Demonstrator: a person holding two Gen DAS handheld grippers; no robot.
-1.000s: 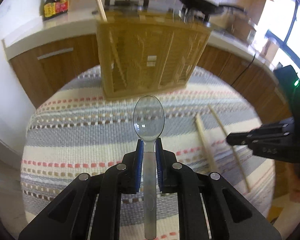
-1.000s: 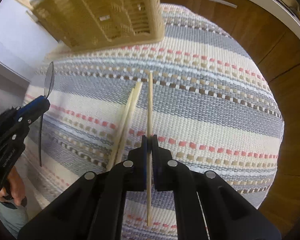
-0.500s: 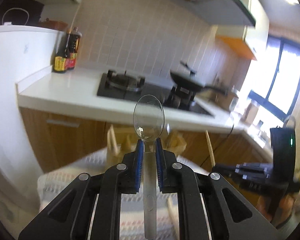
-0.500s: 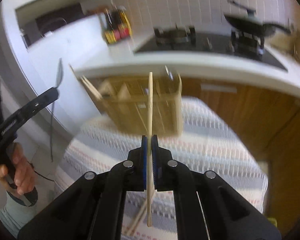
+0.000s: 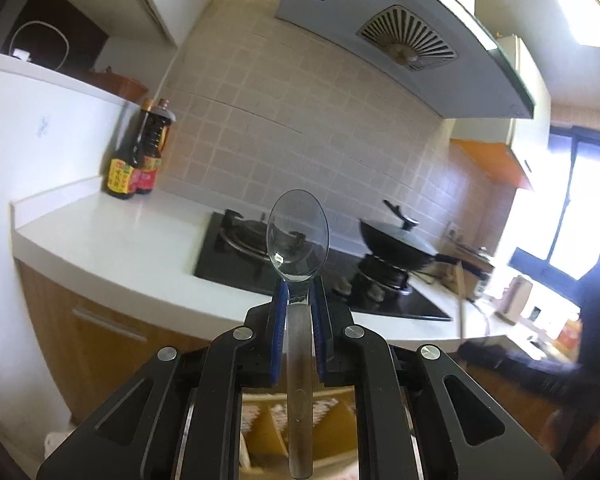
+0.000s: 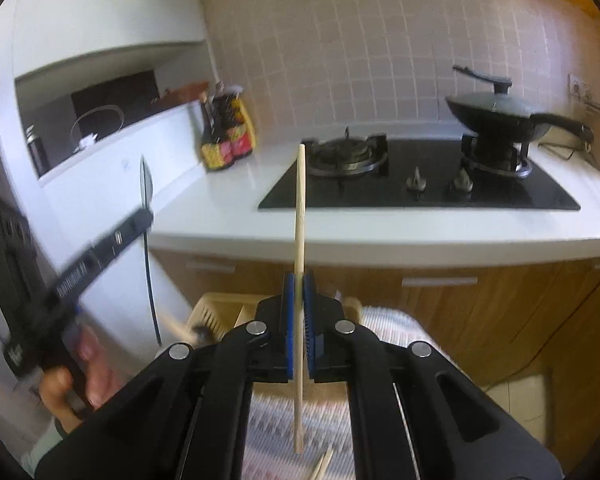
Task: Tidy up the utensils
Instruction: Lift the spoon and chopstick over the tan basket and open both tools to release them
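Note:
My left gripper (image 5: 299, 292) is shut on a clear plastic spoon (image 5: 298, 236), bowl upward, handle (image 5: 299, 400) running down between the jaws over the wooden utensil holder (image 5: 268, 436) below. My right gripper (image 6: 299, 280) is shut on a wooden chopstick (image 6: 299, 208) held upright above the holder (image 6: 220, 312). The left gripper (image 6: 140, 220) with the spoon (image 6: 145, 188) shows at the left of the right wrist view. The chopstick (image 5: 460, 300) and the blurred right gripper show at the right of the left wrist view. More chopsticks (image 6: 322, 466) lie on the striped cloth (image 6: 384, 320).
Behind is a white kitchen counter (image 6: 228, 220) with a black gas hob (image 6: 420, 188), a wok (image 6: 496, 112) and sauce bottles (image 6: 226, 136). Wooden cabinets (image 6: 500, 300) are below it. A white fridge (image 5: 40, 168) stands at the left.
Both grippers have tilted up from the table, lifting the spoon and chopstick upright. The views swung from the striped cloth to the counter and wall; the holder now lies low in both.

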